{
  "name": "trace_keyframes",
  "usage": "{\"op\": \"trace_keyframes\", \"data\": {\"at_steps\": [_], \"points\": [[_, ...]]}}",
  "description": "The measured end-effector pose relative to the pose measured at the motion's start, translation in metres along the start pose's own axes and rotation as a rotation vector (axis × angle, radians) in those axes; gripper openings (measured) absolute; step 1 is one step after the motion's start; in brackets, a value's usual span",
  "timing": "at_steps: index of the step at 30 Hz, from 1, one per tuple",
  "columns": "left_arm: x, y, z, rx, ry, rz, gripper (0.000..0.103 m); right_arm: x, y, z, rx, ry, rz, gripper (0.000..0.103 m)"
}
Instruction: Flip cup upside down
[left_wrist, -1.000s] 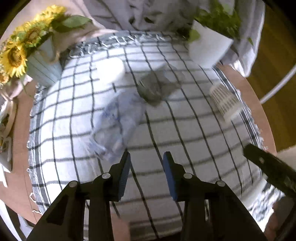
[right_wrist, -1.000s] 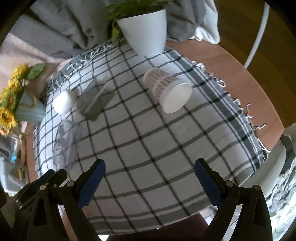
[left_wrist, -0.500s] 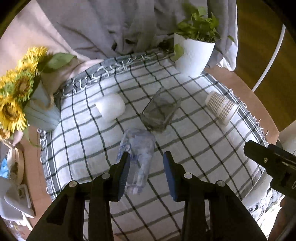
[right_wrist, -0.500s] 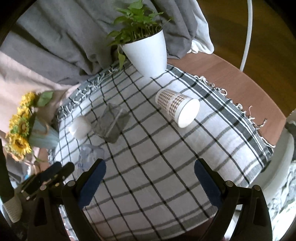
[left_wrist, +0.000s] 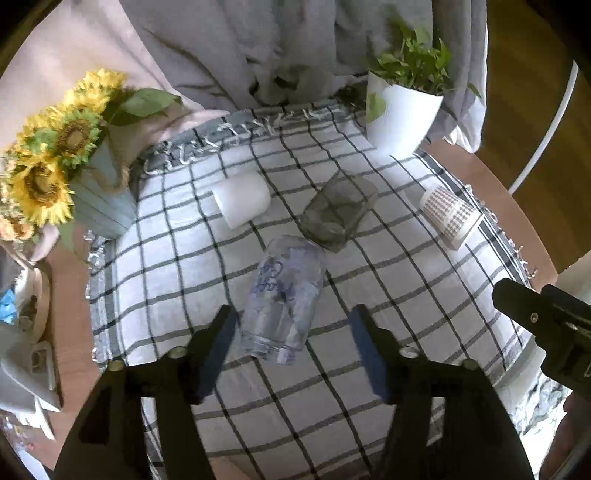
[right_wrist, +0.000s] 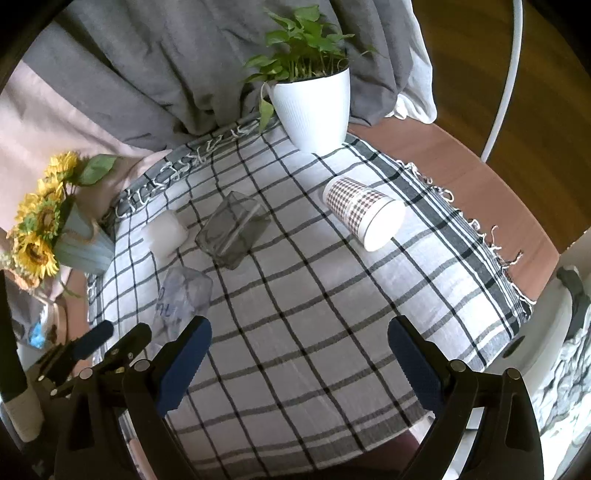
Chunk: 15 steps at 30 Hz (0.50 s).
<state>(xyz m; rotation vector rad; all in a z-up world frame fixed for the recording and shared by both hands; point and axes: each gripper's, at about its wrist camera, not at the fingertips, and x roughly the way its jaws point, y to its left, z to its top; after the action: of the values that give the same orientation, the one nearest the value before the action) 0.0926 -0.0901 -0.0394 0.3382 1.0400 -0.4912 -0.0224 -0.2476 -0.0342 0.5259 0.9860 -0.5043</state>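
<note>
Round wooden desk (right_wrist: 491, 192) covered by a white cloth with dark grid lines (left_wrist: 399, 295), four cups lying on their sides on it. Left tongs (left_wrist: 291, 341) spread apart with blue pads, hovering over the near part of the cloth; a clear plastic cup with blue lettering (left_wrist: 282, 295) lies on its side between and just ahead of the tips, mouth end toward the tongs, not touching either pad as far as visible. Just beyond it, touching or nearly touching, a smoky grey square glass tumbler (left_wrist: 338, 210) on its side. To the left of that, apart, a plain white cup (left_wrist: 242, 199) on its side. Far right near the cloth edge, a paper cup with brown houndstooth print (right_wrist: 364, 218), on its side, open end toward the viewer. Right tongs (right_wrist: 297, 354) wide apart, holding nothing, over the near bare cloth, well apart from the houndstooth cup. In the right wrist view the left tongs show at lower left beside the clear cup. At the back, a white ribbed pot with a green leafy plant (right_wrist: 312, 107); at the left edge, a pale blue vase of sunflowers (left_wrist: 99, 206). Grey and beige fabric (right_wrist: 155, 66) bunched behind the desk.
</note>
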Motion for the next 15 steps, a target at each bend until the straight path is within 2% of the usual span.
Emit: {"op": "trace_keyframes", "data": {"at_steps": [4,8,10,15], "points": [[-0.011,0.005,-0.004,-0.032,-0.027,0.039,0.086,-0.004,0.001,-0.002,-0.017,-0.003,0.005,0.097],[-0.024,0.013,-0.012,-0.085,-0.042,0.087,0.09,-0.007,0.006,-0.004,-0.045,-0.003,0.024,0.097],[-0.03,0.019,-0.018,-0.13,-0.049,0.11,0.096,-0.009,0.009,-0.005,-0.066,0.0,0.04,0.097],[-0.042,0.029,-0.033,-0.23,-0.05,0.125,0.096,-0.012,0.019,-0.008,-0.126,0.01,0.066,0.097]]}}
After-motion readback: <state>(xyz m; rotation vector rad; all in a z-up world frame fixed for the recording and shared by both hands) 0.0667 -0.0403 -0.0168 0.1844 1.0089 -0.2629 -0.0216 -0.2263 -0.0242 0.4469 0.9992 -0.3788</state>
